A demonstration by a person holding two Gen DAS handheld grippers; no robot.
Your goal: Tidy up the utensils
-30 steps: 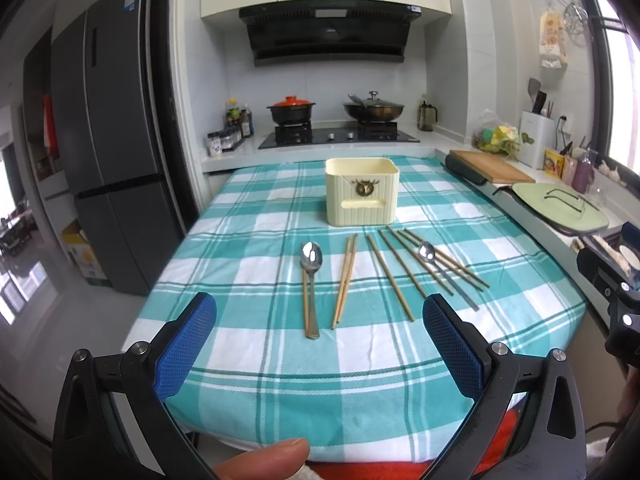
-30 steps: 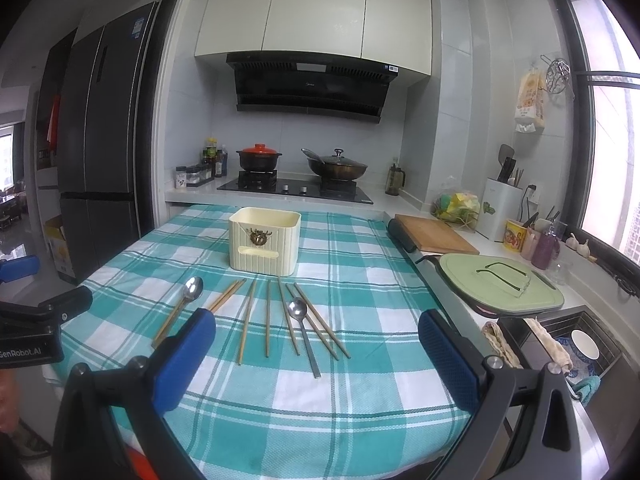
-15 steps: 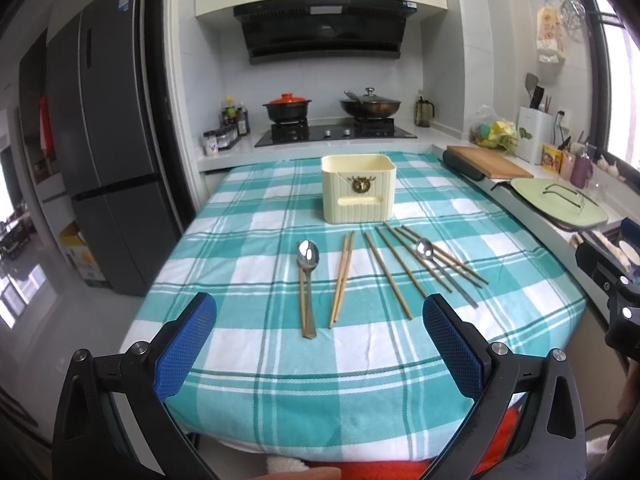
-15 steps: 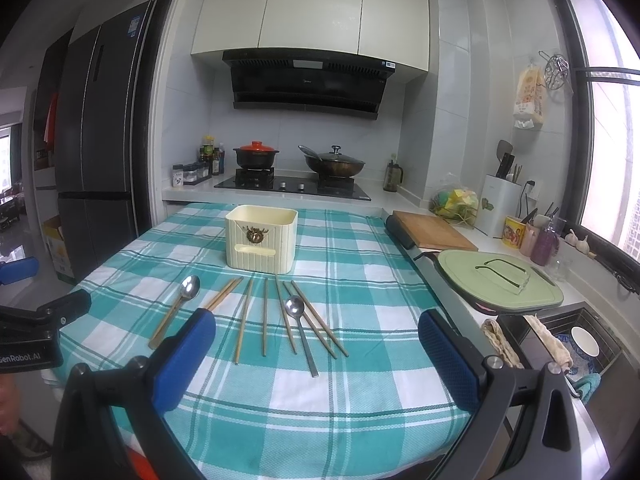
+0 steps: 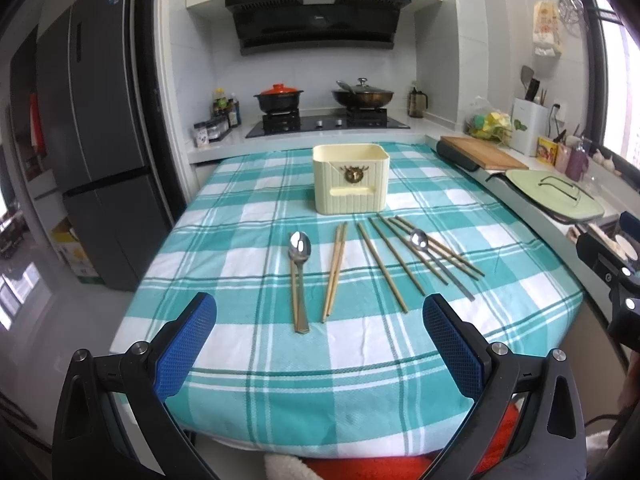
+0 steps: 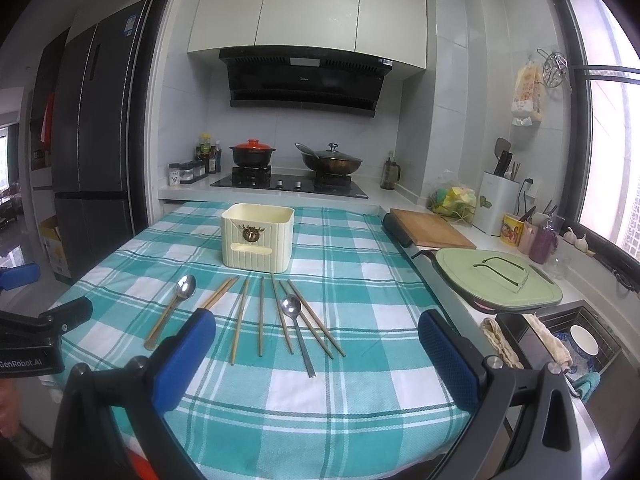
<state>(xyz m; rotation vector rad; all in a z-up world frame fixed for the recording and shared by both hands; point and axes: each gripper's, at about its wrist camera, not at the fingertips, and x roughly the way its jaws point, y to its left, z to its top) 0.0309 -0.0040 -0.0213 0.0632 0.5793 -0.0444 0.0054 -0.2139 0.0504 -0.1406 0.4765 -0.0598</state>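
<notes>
Teal checked tablecloth [image 5: 248,364] carries a cream ribbed plastic utensil box [image 5: 351,178], wooden chopsticks [image 5: 335,271] and steel spoons [image 5: 299,246]; left gripper [image 5: 318,344] and right gripper [image 6: 316,354] hover spread, empty.

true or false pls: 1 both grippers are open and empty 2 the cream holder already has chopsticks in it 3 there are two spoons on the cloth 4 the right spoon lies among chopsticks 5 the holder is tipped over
1. True: the left gripper and right gripper are both open, holding nothing.
2. False: no chopsticks stand in the cream holder; the chopsticks lie on the checked cloth.
3. True: left spoon and right spoon.
4. True: it rests among the chopsticks.
5. False: the holder stands upright.
</notes>
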